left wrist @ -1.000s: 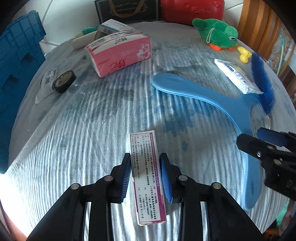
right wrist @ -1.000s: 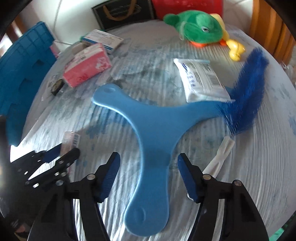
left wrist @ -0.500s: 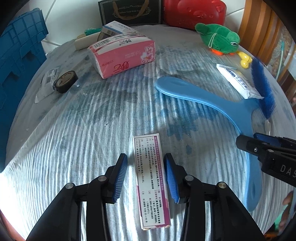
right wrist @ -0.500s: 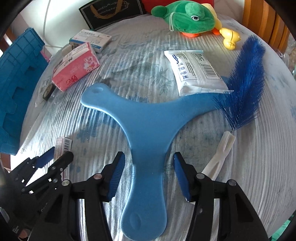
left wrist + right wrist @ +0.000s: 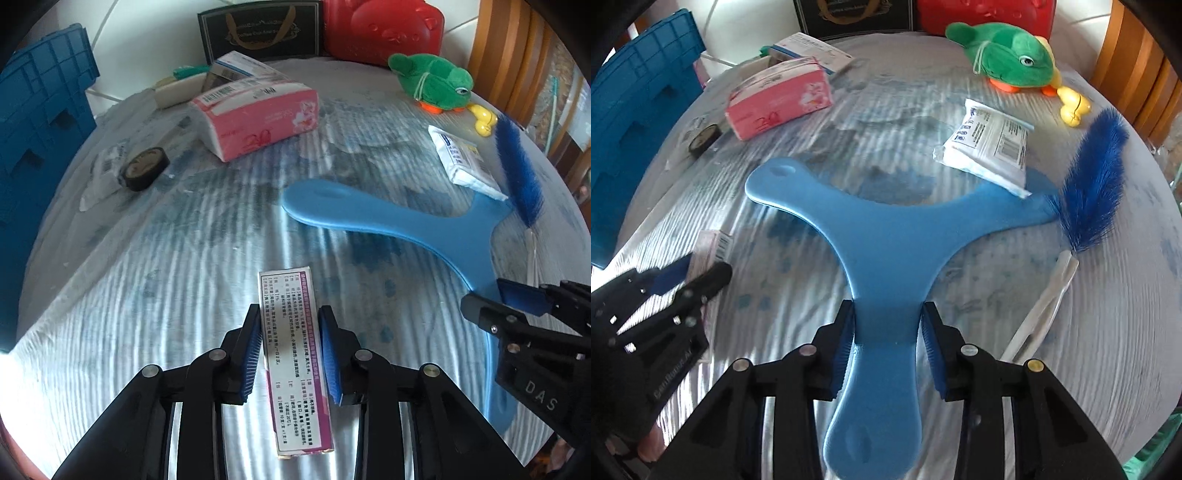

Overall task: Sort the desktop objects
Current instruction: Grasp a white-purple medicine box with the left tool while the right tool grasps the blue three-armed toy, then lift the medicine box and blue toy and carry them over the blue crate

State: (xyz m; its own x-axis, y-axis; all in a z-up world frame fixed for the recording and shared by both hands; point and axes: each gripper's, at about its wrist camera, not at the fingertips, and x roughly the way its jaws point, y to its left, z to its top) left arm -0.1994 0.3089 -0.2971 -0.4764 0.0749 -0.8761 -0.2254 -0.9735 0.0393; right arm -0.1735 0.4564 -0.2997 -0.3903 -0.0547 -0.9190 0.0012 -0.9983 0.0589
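Blue three-armed boomerang flat on striped cloth, near arm clamped by right gripper. Left gripper pinches white-purple box lying on cloth, beside boomerang.

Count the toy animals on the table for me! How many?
2. The green plush frog sits at the far right of the table, and a small yellow duck lies just right of it. More may hide elsewhere.

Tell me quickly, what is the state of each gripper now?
Left gripper: closed on the long white and purple cardboard box.
Right gripper: closed on the flat blue three-armed plastic boomerang.
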